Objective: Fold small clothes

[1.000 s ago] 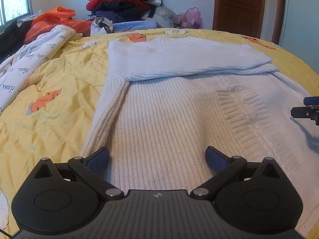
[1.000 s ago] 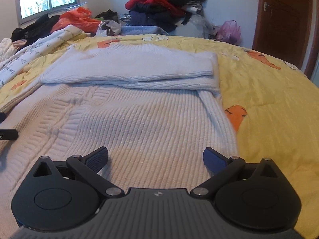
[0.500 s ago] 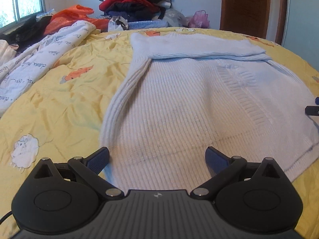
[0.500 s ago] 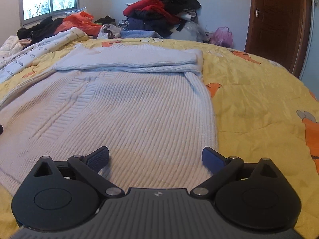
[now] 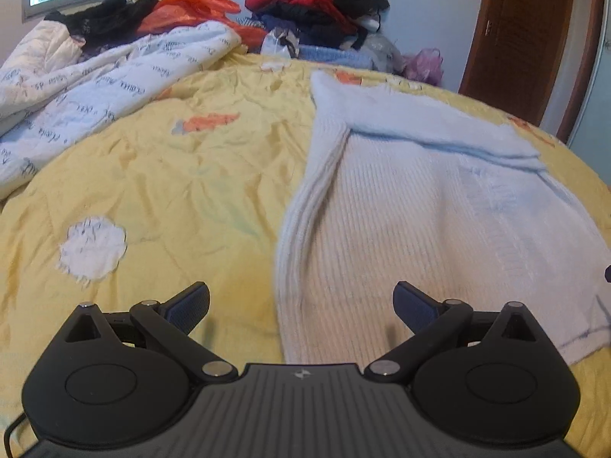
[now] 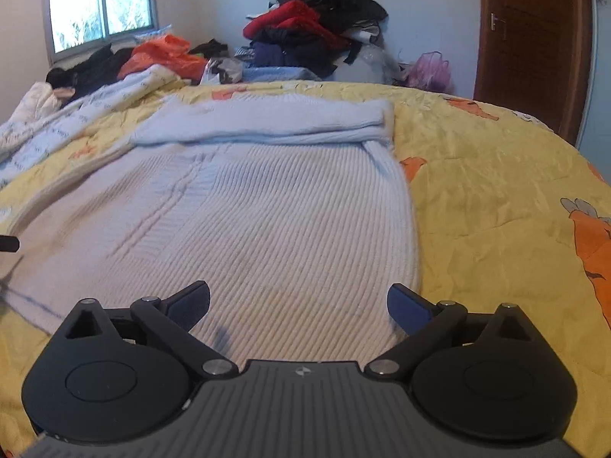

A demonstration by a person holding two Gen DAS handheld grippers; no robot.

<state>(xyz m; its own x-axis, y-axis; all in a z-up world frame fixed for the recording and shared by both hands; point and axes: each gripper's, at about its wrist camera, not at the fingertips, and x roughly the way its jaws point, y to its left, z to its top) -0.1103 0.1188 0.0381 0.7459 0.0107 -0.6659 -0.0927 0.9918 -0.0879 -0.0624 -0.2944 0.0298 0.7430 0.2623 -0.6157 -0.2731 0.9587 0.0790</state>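
A pale blue-white ribbed knit sweater (image 5: 420,229) lies flat on the yellow quilt, its far part folded over into a band (image 5: 427,126). It also shows in the right wrist view (image 6: 267,221). My left gripper (image 5: 301,305) is open and empty, above the sweater's near left corner and left sleeve edge. My right gripper (image 6: 298,305) is open and empty, above the sweater's near right part. A tip of the left gripper shows at the left edge of the right wrist view (image 6: 8,243).
The yellow cartoon-print quilt (image 5: 172,191) covers the bed. A white printed duvet (image 5: 95,87) lies at the left. A heap of red, black and orange clothes (image 6: 313,34) is piled at the far wall. A brown door (image 6: 534,38) stands at the right.
Both grippers have drawn back toward the sweater's near hem, so more of the quilt shows. The left gripper has also shifted left, off the sweater's middle. Both stay open.
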